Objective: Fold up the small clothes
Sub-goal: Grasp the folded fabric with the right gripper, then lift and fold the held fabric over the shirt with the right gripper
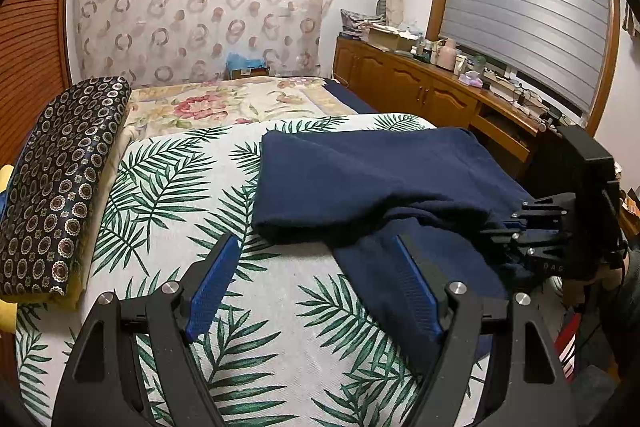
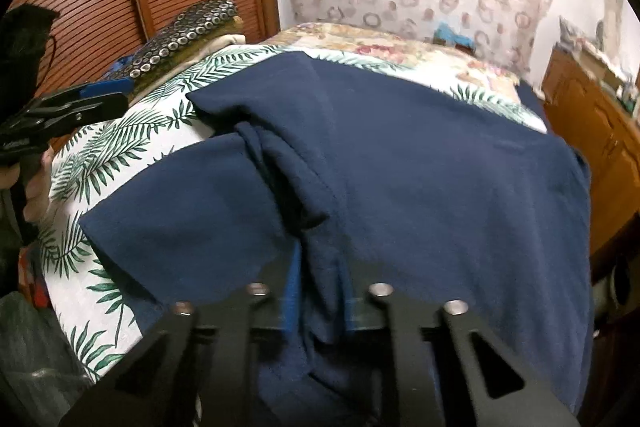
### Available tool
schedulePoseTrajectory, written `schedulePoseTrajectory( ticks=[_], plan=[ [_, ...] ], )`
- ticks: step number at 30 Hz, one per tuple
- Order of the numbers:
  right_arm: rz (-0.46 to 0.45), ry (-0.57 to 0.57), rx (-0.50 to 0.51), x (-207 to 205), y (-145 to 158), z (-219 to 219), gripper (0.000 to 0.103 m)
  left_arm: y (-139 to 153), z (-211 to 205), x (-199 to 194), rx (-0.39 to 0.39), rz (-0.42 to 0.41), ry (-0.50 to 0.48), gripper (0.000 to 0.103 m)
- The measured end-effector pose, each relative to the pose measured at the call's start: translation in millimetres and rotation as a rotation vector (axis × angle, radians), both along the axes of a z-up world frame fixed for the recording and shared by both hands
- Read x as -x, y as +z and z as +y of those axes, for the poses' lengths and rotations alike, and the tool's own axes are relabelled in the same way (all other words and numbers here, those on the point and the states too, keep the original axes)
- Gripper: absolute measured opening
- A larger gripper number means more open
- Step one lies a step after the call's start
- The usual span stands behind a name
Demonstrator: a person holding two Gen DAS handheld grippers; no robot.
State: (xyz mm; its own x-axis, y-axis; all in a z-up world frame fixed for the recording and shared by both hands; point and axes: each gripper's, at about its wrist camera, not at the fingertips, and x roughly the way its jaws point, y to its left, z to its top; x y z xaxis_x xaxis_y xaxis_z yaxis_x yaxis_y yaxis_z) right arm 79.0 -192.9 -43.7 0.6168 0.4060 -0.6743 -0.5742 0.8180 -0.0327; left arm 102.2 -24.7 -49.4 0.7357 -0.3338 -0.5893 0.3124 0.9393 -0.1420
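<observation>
I am pinching the near edge of the navy garment in my right hand-held gripper, pads pressed on cloth. It is lying on the bed. My left hand-held gripper is hovering spread, empty. Next, I judge, the left must grip the loose flap.

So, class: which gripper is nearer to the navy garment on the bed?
Right. The right gripper is shut on a bunched fold of the navy garment. The left gripper is open; only one finger lies over a garment flap, the other over the leaf-print bedspread.
</observation>
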Motion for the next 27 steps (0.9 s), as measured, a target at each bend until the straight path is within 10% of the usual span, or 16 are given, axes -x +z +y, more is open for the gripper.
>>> schedulePoseTrajectory(
  ticks=[15,27],
  plan=[
    [-0.191,0.032,-0.164,48.0,70.5,-14.0,0.007,7.2,0.9,7.3,0.020,-0.025,0.005,0.079],
    [-0.231,-0.099,-0.142,72.5,71.5,-58.9,0.007,16.2,-18.2,11.8,0.012,-0.058,0.004,0.079]
  ],
)
